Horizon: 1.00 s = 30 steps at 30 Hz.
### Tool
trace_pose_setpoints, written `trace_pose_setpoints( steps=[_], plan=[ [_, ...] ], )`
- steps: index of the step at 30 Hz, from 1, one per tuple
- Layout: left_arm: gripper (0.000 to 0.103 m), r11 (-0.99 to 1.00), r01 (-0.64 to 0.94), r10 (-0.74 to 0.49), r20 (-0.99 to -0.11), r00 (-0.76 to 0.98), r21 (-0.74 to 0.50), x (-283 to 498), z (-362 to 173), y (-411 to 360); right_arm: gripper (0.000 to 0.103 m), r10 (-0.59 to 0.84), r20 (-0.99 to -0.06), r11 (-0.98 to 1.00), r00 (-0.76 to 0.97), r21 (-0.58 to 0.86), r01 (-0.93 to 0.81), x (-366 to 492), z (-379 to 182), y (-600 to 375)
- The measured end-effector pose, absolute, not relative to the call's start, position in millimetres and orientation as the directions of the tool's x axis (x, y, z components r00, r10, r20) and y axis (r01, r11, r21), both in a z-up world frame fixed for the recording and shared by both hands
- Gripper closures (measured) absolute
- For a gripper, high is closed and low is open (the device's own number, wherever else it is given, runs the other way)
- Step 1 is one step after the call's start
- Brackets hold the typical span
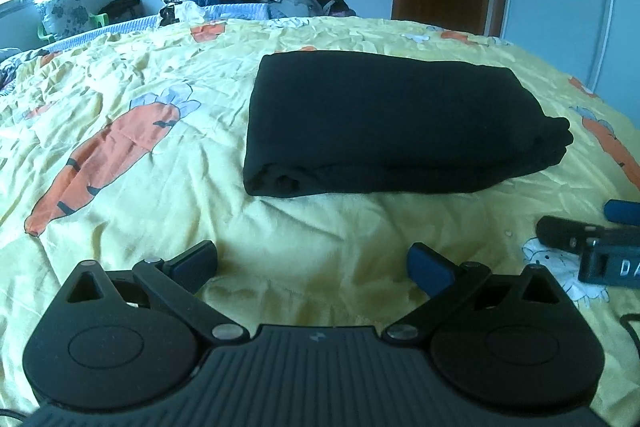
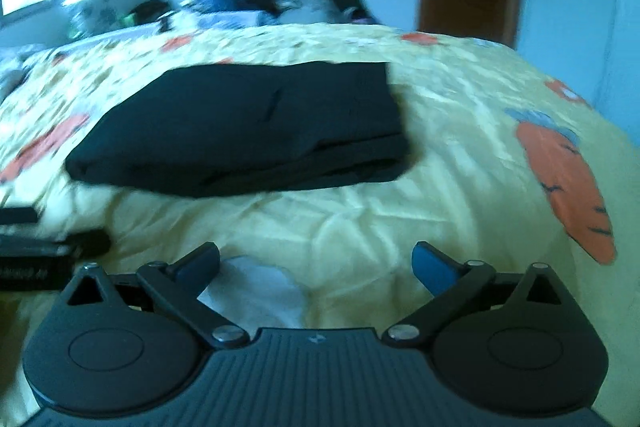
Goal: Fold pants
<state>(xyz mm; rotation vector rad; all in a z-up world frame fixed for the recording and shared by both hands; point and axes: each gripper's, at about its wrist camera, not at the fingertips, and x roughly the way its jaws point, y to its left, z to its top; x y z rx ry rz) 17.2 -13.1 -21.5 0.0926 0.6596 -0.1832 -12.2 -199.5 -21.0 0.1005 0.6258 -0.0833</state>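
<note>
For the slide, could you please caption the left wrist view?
Folded black pants on the bed; open left hand-held gripper hovers short.

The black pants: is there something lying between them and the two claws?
Nothing visible. Only bare yellow bedspread lies between the folded black pants and the open left claw or the open right claw.

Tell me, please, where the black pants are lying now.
The folded black pants lie on the yellow carrot-print bedspread, ahead of both open grippers, right of centre in the left wrist view.

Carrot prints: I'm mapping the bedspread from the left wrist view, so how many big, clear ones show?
2: one carrot left of the folded black pants, another carrot at the right edge. Smaller orange patches farther back may be more.
</note>
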Motion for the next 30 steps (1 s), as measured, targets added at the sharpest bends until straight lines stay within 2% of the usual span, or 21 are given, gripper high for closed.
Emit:
trace_pose_setpoints(
  steps=[4, 7, 10, 15, 30],
  plan=[
    [0.0, 0.98, 0.198, -0.141, -0.617, 0.774, 0.024, 17, -22, -13, 0.0, -0.034, -0.59, 0.989, 0.807, 0.094, 0.11, -10, -22, -205],
    [0.0, 0.98, 0.198, -0.141, -0.617, 0.774, 0.025, 17, -22, -13, 0.0, -0.062, -0.62, 0.995, 0.782, 0.022, 0.097, -4, -24, -196],
    [0.0, 0.98, 0.198, -0.141, -0.617, 0.774, 0.025, 18, -22, -13, 0.0, -0.079, -0.605, 0.997, 0.792, -0.027, 0.078, -6, -23, -187],
    [0.0, 0.98, 0.198, -0.142, -0.617, 0.774, 0.024, 18, -22, -13, 0.0, -0.04, -0.617, 0.996, 0.786, 0.039, 0.081, -4, -24, -197],
    [0.0, 0.98, 0.198, -0.142, -0.617, 0.774, 0.024, 18, -22, -13, 0.0, -0.042, -0.616, 0.996, 0.787, 0.032, 0.078, -4, -24, -201]
  ],
)
